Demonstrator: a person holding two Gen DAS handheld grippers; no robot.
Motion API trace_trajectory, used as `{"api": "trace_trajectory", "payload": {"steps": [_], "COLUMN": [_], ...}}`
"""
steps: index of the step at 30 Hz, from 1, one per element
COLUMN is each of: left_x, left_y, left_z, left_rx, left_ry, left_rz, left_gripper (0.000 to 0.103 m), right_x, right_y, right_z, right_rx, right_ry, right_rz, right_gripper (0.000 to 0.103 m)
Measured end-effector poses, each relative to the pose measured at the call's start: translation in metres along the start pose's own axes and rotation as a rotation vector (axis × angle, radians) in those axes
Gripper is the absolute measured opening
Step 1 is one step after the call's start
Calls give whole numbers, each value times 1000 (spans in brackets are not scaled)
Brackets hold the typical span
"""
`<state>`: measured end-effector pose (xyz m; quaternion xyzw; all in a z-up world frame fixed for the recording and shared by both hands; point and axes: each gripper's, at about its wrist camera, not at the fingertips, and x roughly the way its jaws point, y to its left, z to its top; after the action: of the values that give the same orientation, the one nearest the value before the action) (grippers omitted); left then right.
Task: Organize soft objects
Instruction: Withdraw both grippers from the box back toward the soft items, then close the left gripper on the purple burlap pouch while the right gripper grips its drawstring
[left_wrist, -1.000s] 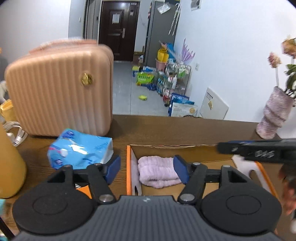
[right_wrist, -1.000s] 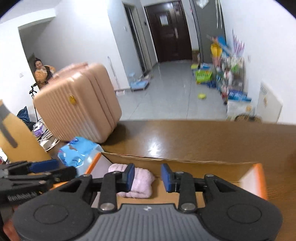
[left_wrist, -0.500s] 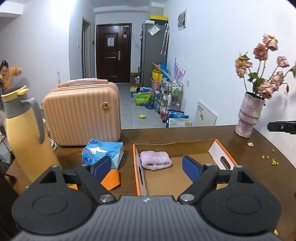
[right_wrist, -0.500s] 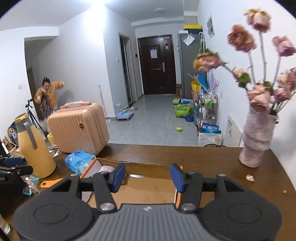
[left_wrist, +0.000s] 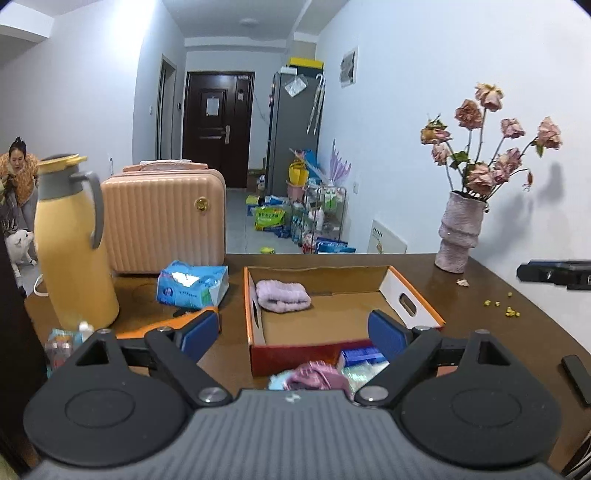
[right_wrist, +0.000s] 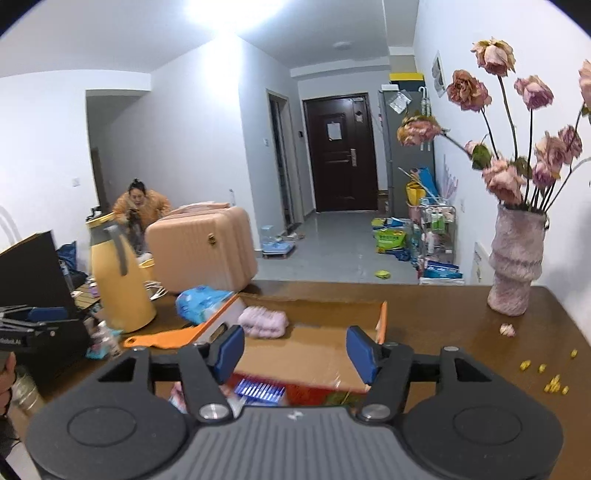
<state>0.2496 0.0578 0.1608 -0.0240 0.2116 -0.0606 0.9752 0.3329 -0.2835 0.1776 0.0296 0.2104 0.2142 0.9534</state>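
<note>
Lilac towel (left_wrist: 282, 300) lies folded in the box's (left_wrist: 413, 301) far left corner on the table (left_wrist: 480, 325), seen from the left wrist; the left gripper (left_wrist: 293, 334) hangs near the box, jaws opening, nothing between them. From the right wrist, the right gripper (right_wrist: 295, 350) is likewise opening and empty, towel (right_wrist: 263, 321) beyond it.

Purple towel (right_wrist: 263, 322) in box (right_wrist: 382, 317), jaws opening empty

Brown table (left_wrist: 517, 332) with box (left_wrist: 413, 295), flask (left_wrist: 74, 251), vase (left_wrist: 460, 232)
</note>
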Motion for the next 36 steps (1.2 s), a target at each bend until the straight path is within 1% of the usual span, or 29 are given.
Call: {"api": "trace_trajectory", "payload": {"steps": [5,7,8,11,13,16,17,19,23,26,29,31,36], "left_x": [-33,-42,-46,-50,-50,-45,-44,-43,-48,-49,-48,-48,-43], "left_y": [-13,-19,-20,-19,-18,-17,-16,-13,-10,-6,2,6,14], "left_z": [-63,-86,-98,-126,-143,-161,-167,-178,-194,-203,-205,-204,-201], "left_rx": [13,17,11,-21,-24,-25,-31,-47,-40,-38,-43,-42,-37], "left_ry": [-61,-71,-70,-37,-8,15,15,7,-23,-20,-11,-17,-15], "left_rz": [-8,5,11,11,11,10,5,2,-4,-22,-37,-41,-32], "left_gripper": [95,95,96,97,97,98,98,98,100,100,100,100,101], "right_x": [-26,-36,-39,-45,-47,-45,-42,-33,-25,-19,-10,-6,-3], "right_y": [23,34,38,55,65,71,71,72,70,74,82,90,96], "right_z": [-66,-93,-104,-138,-156,-174,-177,-178,-172,-170,-170,-169,-169], "right_rx": [-43,-61,-67,-97,-96,-35,-8,18,72,86,87,78,73], "right_ry": [-22,-37,-41,-38,-37,-34,-21,21,49,67,82,80,69], "right_rz": [23,9,6,-35,-56,-38,-45,-106,-188,-229,-250,-248,-252], "right_gripper": [65,68,72,73,73,76,77,77,77,77,77,77,77]}}
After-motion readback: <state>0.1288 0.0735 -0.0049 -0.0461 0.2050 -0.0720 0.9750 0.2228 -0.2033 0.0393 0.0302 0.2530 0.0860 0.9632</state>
